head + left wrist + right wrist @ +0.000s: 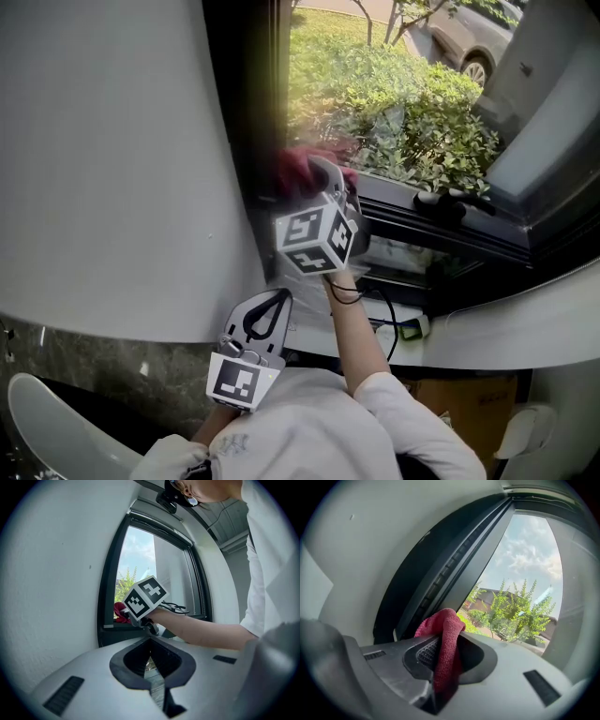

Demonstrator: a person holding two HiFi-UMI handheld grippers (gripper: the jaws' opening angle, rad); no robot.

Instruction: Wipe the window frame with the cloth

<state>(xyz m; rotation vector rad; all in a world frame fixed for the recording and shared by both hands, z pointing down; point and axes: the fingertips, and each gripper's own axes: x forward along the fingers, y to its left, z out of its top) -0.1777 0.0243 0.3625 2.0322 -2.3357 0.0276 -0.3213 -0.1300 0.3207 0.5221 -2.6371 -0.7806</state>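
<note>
My right gripper (325, 180) is shut on a red cloth (302, 166) and holds it against the lower left corner of the dark window frame (246, 112). In the right gripper view the cloth (443, 625) is pinched between the jaws of the right gripper (446, 645) and bulges out toward the frame's grooved upright (436, 569). My left gripper (270, 302) hangs lower, by the white wall, shut with nothing in it. From the left gripper (151, 662) I see the right gripper's marker cube (144, 597), the cloth (121, 612) and the frame (105, 597).
A white wall (112, 141) stands at the left. A black window handle (450, 199) lies on the bottom rail. Green bushes (412, 112) and a car (469, 37) are outside. Below are a white sill (525, 319), a cable with a plug (408, 328) and a cardboard box (469, 403).
</note>
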